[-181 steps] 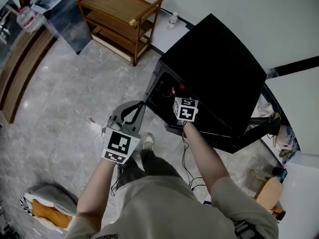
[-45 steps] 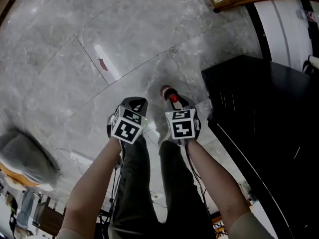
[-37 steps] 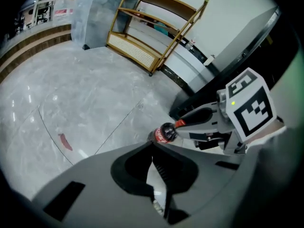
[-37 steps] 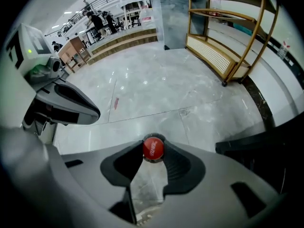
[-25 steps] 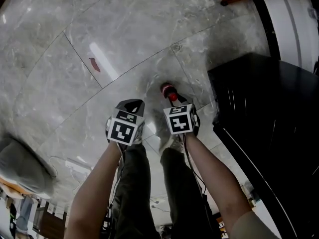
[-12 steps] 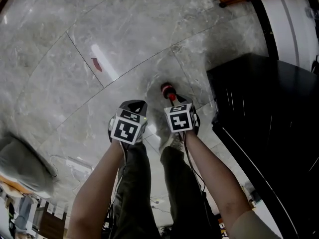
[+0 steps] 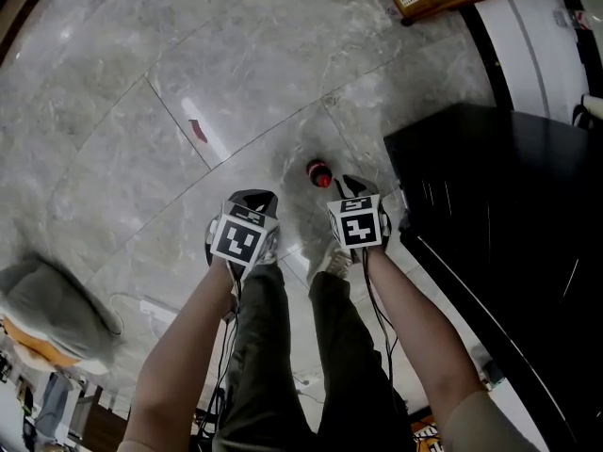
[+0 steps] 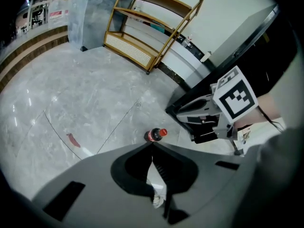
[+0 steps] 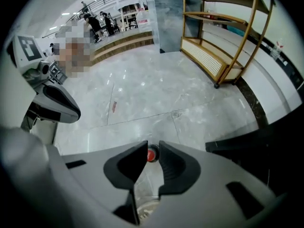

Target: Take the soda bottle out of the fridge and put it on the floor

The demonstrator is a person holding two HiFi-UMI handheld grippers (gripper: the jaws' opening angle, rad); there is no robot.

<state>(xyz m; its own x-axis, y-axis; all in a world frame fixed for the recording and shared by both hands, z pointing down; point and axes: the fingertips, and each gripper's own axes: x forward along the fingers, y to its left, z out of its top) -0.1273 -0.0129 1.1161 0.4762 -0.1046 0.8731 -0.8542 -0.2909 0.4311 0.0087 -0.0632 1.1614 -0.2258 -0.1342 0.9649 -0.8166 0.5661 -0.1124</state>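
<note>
The soda bottle [image 7: 318,172], dark with a red cap, stands upright on the grey marble floor, free of both grippers. My right gripper [image 7: 355,186] is just to its right and nearer me, not touching it. In the right gripper view the jaws [image 9: 152,145] are closing with a narrow gap; the red cap [image 9: 152,154] shows beyond the gap, with nothing pressed between the pads. My left gripper [image 7: 252,199] hangs left of the bottle with its jaw tips together [image 8: 152,145]; the bottle [image 8: 155,135] stands just past them.
The black fridge [image 7: 499,215] stands close on the right. A wooden shelf cart [image 8: 152,37] is farther off by the wall. A grey bundle [image 7: 52,309] lies at the left, a small red mark [image 7: 197,131] on the floor. The person's legs and shoes are below the grippers.
The right gripper has drawn back to the right, away from the bottle's cap, and the bottle now stands alone. The left gripper has barely moved.
</note>
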